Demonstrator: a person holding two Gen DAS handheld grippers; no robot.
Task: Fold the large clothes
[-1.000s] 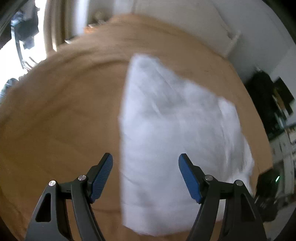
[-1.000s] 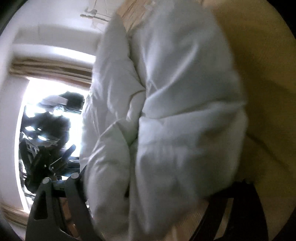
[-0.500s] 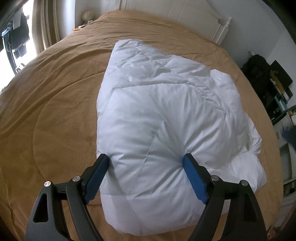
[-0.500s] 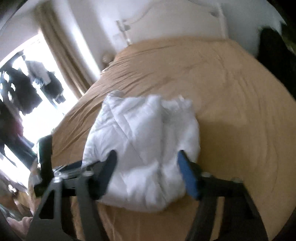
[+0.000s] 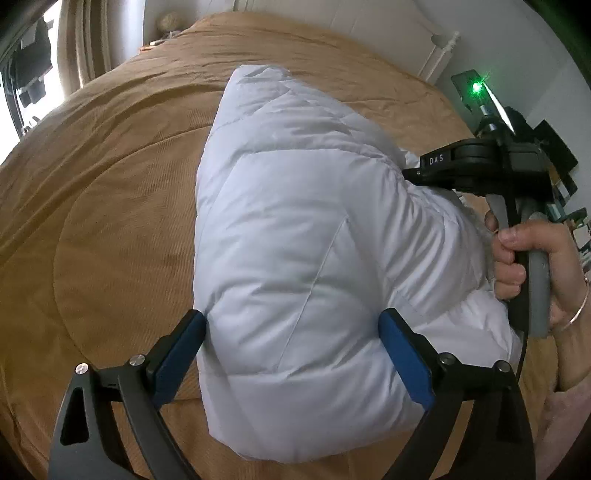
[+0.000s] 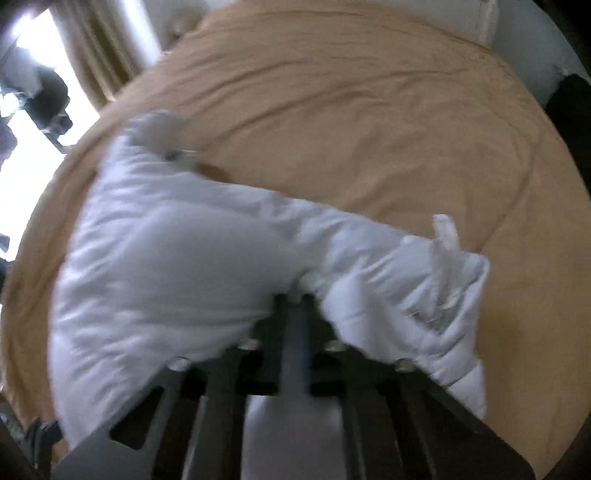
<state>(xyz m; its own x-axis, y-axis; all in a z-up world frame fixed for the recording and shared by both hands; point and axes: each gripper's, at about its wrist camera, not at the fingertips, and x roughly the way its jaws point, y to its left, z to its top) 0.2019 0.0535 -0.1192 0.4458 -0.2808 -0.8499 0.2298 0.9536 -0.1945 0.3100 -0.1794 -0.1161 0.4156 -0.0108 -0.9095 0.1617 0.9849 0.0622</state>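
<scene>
Lying on the tan corduroy-textured bedspread (image 5: pixel 110 221), the white quilted puffer jacket (image 5: pixel 314 258) sat bundled into a thick folded mass directly ahead of the left claw (image 5: pixel 291 354). That claw stood spread wide, its jaws having just been opening, with the near end of the jacket bulging between its blue pads (image 5: pixel 177 354); the left pad lay right at the jacket's edge, and whether either pad pressed into the cloth could not be told. To the right of the left claw, a bare hand (image 5: pixel 528 266) wearing a thin bracelet gripped the grey handle of the other tool, whose black body reached across the far right side of the jacket.

Seen from its own blurred camera, the right claw (image 6: pixel 295 295) was clenched, its jaws having just been closing, with its tips buried in a fold of the jacket where a padded sleeve (image 6: pixel 406 280) stretched away to the claw's right. The jacket's main bulk lay to the left of that claw. Beyond both claws the bedspread ran up to a white headboard (image 5: pixel 388 33).
</scene>
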